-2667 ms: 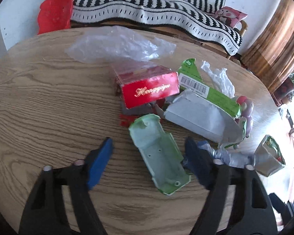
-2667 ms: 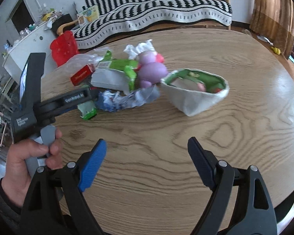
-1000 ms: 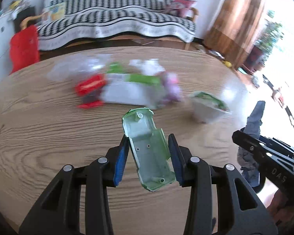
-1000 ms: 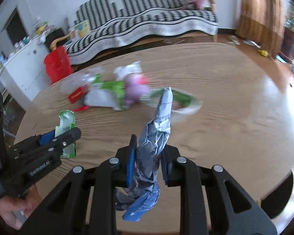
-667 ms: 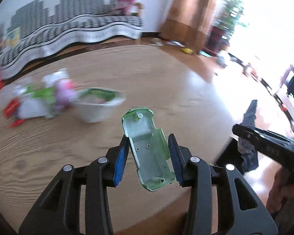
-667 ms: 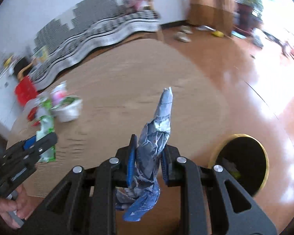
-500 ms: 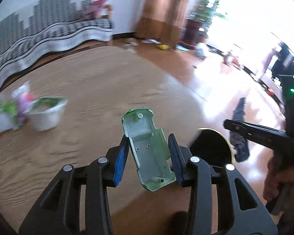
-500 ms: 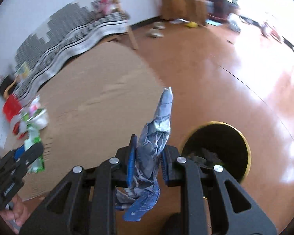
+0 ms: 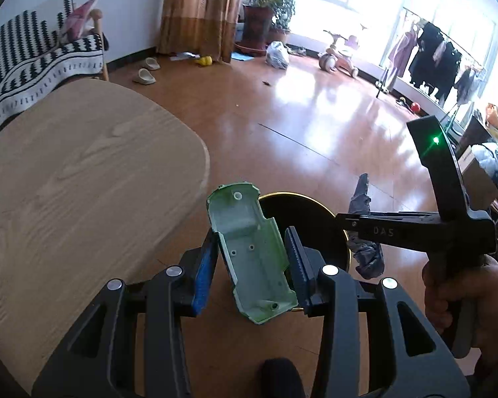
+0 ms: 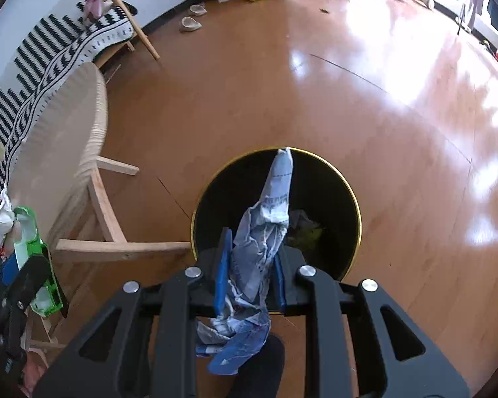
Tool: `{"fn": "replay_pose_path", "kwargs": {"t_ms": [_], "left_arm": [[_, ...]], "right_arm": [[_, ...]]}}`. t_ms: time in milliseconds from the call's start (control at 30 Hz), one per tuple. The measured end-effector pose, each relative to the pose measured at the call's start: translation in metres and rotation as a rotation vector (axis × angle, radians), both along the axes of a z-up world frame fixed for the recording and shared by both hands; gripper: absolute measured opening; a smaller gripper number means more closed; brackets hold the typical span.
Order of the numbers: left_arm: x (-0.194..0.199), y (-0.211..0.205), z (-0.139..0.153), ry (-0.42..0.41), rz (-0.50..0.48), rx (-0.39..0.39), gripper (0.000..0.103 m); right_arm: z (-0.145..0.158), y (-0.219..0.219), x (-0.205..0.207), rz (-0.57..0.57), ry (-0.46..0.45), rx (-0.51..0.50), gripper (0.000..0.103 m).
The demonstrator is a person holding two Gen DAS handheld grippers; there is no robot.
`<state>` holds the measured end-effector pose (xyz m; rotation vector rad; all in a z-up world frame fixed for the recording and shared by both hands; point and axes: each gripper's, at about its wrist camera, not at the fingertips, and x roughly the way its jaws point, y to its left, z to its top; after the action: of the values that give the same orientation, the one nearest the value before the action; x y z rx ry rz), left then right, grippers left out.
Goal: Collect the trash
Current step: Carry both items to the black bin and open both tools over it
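Left wrist view: we see our left gripper (image 9: 252, 258) with its fingers pinching one green plastic shell (image 9: 249, 252), held just past the rounded edge of the tabletop (image 9: 83, 172) and in front of the near rim of one black bin (image 9: 315, 222) with a gold edge. Wide bare floor (image 9: 298, 116) lies beyond the bin, open to the windows. To the right, our right hand (image 9: 461, 298) carries the other gripper. In the right wrist view, our right gripper (image 10: 250, 265) has its fingers pressed on one crumpled blue-and-white wrapper (image 10: 265, 232), directly above the bin's mouth (image 10: 332, 199); the table's wooden legs (image 10: 106, 219) stand to the left. Half a second ago the bin sat farther off; a second ago both grippers faced the trash pile on the tabletop.
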<state>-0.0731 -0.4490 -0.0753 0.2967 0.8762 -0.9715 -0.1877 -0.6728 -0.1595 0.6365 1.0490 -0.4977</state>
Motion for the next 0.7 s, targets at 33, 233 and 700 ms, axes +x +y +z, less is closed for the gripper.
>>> {"fn": "replay_pose_path", "kwargs": {"t_ms": [33,233,700], "left_arm": [[-0.001,-0.003,-0.002,0.002,-0.005,0.003,0.040],[0.004,-0.018,-0.010,0.016,-0.013,0.009,0.040],[0.004,-0.029,-0.026,0.046,-0.019,0.021,0.040]], "right_arm": [[-0.002,-0.003,-0.002,-0.007,0.003,0.004,0.023],[-0.001,-0.003,0.001,-0.015,0.002,0.007,0.023],[0.016,-0.003,-0.001,-0.050,-0.047,-0.058,0.071]]}}
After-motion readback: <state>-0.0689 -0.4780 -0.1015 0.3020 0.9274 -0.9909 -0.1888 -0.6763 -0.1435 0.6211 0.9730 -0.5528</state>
